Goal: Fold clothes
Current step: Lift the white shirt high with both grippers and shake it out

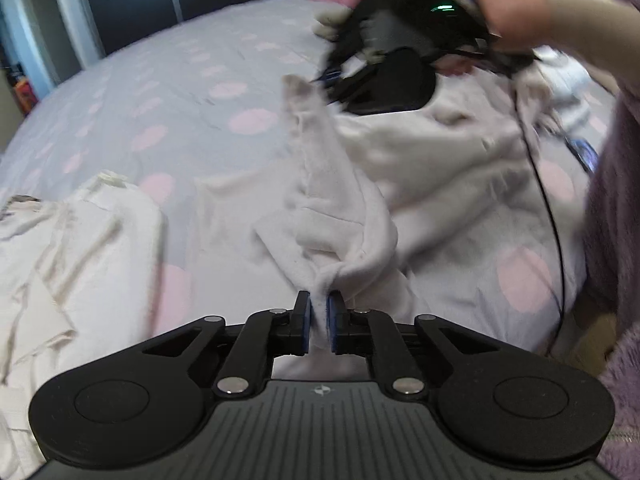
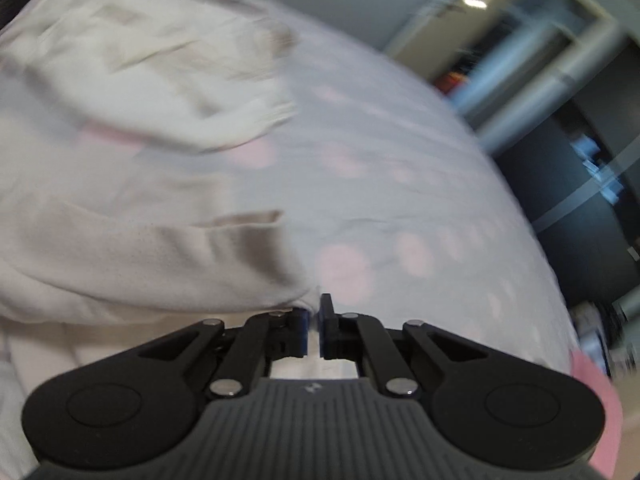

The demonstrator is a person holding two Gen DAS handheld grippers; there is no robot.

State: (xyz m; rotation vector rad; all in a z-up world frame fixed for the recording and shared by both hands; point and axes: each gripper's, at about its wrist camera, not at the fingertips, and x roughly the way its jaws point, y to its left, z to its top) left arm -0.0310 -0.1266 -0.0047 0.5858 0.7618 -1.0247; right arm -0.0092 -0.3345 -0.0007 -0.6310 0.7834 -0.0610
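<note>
White fleece garment [image 1: 420, 168] lies on the spotted bed [image 1: 180, 92], a fold pinched tight in the left tongs [image 1: 319, 306]; only this view shows the person's hand [image 1: 516, 16]. Right tongs [image 2: 314, 316] are clamped on its edge, cream clothes [image 2: 120, 80] behind. No readable writing.

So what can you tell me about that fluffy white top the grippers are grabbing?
The fluffy white top looks soft and fleecy, cream-white and crumpled. It lies bunched on the spotty bedsheet, with one fold pulled up. The left gripper pinches an edge of it; the right gripper is shut on another edge. A black cable hangs across it.
</note>
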